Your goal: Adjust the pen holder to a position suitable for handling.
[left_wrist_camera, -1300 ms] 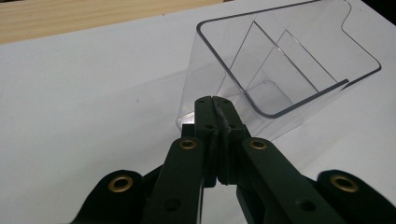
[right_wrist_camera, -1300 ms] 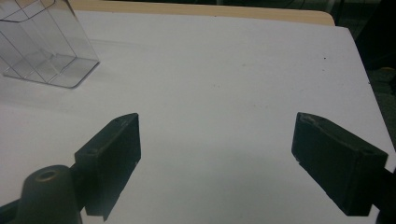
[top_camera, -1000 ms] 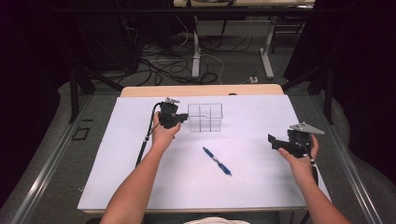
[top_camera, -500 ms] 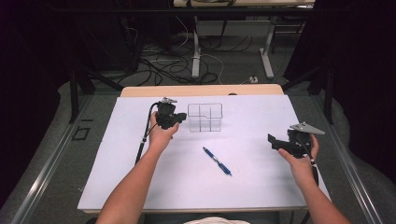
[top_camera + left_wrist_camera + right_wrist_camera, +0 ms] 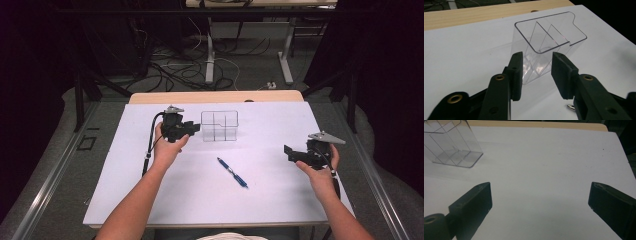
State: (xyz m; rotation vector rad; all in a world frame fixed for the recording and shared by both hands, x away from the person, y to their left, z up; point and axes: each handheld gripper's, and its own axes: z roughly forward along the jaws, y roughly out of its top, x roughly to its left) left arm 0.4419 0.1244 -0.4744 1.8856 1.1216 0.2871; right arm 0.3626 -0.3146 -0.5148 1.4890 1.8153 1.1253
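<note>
A clear plastic organiser box (image 5: 219, 125) with inner dividers stands upright toward the back of the white table. My left gripper (image 5: 194, 128) sits just left of it, open, its jaws pointing at the box's near corner (image 5: 537, 66) with a small gap. A blue pen (image 5: 232, 172) lies flat in the middle of the table, angled toward the near right. My right gripper (image 5: 290, 153) hovers at the table's right side, jaws wide open over bare surface (image 5: 540, 192) with nothing between them. The box (image 5: 451, 147) shows at that view's upper left.
The white sheet (image 5: 125, 190) covers the table; a wooden strip (image 5: 215, 96) runs along its far edge. Cables and desk legs (image 5: 210, 55) lie on the floor beyond. A metal tip, likely the pen's (image 5: 571, 107), peeks beneath the left gripper's right jaw.
</note>
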